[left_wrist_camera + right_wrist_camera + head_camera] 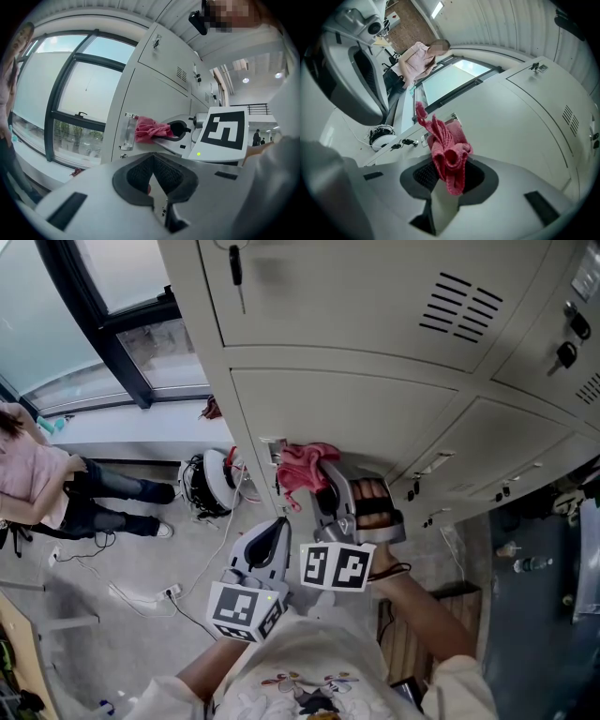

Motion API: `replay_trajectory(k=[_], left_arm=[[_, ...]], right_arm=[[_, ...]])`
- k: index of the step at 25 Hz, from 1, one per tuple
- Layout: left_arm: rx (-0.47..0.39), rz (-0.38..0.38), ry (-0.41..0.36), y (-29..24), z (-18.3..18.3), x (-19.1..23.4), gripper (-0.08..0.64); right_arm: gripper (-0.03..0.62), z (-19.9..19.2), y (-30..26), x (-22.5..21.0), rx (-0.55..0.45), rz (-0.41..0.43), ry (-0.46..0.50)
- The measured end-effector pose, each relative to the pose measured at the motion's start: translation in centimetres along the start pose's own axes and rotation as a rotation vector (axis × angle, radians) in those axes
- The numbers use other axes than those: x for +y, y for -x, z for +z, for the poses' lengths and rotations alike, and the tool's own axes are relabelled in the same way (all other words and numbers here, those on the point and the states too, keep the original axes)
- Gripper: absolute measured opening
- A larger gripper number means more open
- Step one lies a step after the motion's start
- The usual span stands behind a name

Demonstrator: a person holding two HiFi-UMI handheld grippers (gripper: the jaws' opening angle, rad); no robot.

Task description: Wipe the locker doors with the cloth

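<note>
Right tongs [326, 491] clamped on red cloth [302, 468], forearm reaching forward, cloth against locker door [375, 418]. Left tongs [278, 529] closed, empty, just beside the right.

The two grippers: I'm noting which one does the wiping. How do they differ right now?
The right gripper has its jaws shut on the red cloth, while the left gripper has its jaws shut on nothing. The right gripper holds the cloth at the locker door; the left gripper hangs lower, off the door. Both are shut and point toward the lockers.
</note>
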State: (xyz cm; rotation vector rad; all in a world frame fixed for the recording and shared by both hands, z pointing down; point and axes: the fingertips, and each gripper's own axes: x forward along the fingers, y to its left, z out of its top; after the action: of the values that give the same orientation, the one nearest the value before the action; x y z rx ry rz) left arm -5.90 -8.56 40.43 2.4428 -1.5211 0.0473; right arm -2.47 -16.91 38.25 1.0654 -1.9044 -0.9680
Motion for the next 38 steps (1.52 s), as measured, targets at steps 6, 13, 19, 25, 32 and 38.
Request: replay_trajectory(k=[6, 13, 19, 25, 32, 38], left_arm=[[0.007, 0.011, 0.004, 0.1, -0.4, 0.3, 0.005], [0.003, 0.014, 0.002, 0.4, -0.5, 0.3, 0.005], [0.002, 0.018, 0.003, 0.5, -0.5, 0.3, 0.005], [0.003, 0.026, 0.004, 0.8, -0.6, 0.5, 0.005], [0.004, 0.028, 0.005, 0.8, -0.6, 0.6, 0.005], [0.006, 0.027, 0.007, 0.6, -0.6, 0.6, 0.005]], right_arm=[[0.1, -1.3, -0.7, 2.5, 0.014, 0.021, 0.012], [0.1, -2.8, -1.5, 5.4, 0.035, 0.052, 0.022], [0.1, -4.1, -2.2, 8.0, 0.058, 0.093, 0.011], [0.1, -5.1, -2.8, 10.0, 0.073, 0.118, 0.021], [0.1, -5.9, -3.5, 12.4, 0.096, 0.159, 0.051], [0.101, -6.8, -4.1, 14.5, 0.117, 0.187, 0.101]])
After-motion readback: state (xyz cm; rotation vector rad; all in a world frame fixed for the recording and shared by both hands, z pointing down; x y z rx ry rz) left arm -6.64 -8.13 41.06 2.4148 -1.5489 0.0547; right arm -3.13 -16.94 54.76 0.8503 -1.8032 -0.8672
